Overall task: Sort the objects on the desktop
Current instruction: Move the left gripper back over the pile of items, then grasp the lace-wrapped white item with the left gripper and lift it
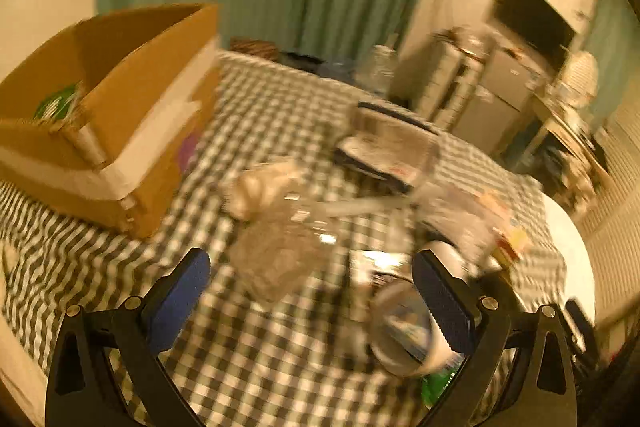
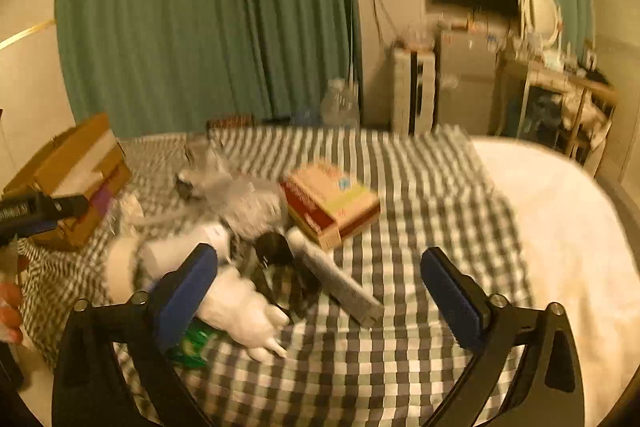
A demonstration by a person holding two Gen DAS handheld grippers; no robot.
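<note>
Two claws gape empty. Right claw [image 2: 319,279]: grey tube [image 2: 334,277] lies between its fingers, red-yellow box [image 2: 332,201] beyond. Left claw [image 1: 312,281]: crumpled clear plastic [image 1: 280,255] just ahead, blurred, on checked desk [image 1: 260,355].

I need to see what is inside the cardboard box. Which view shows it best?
The left wrist view: the cardboard box is close, open top showing, something green inside. The right wrist view shows it small, blurred, at the left edge, interior hidden.

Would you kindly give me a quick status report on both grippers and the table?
Left gripper open, empty. Right gripper open, empty, above checked cloth. Clutter unsorted: flat box, grey tube. Cardboard box at left, unobstructed.
</note>
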